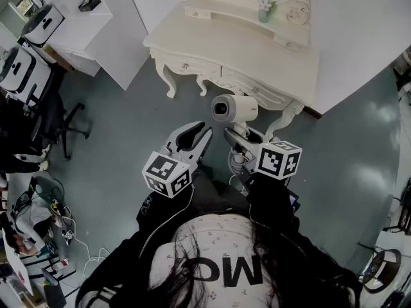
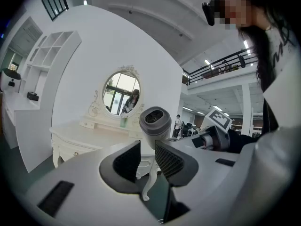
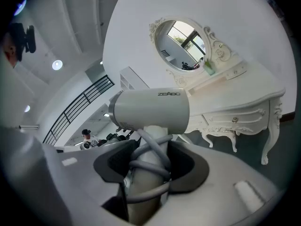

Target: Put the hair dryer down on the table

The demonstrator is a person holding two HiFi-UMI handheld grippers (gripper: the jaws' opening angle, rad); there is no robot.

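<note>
A white hair dryer is held up in the air in front of the dressing table, its barrel lying level. My right gripper is shut on its handle, which has the grey cord wound round it. In the right gripper view the barrel fills the middle, above the jaws. My left gripper hangs just left of the dryer, open, with nothing between its fingers. From the left gripper view the dryer's round end shows just beyond the jaws.
The table's top carries an oval mirror and a small green bottle at the back. White shelves stand to the left, with a black office chair and loose cables on the grey floor below them.
</note>
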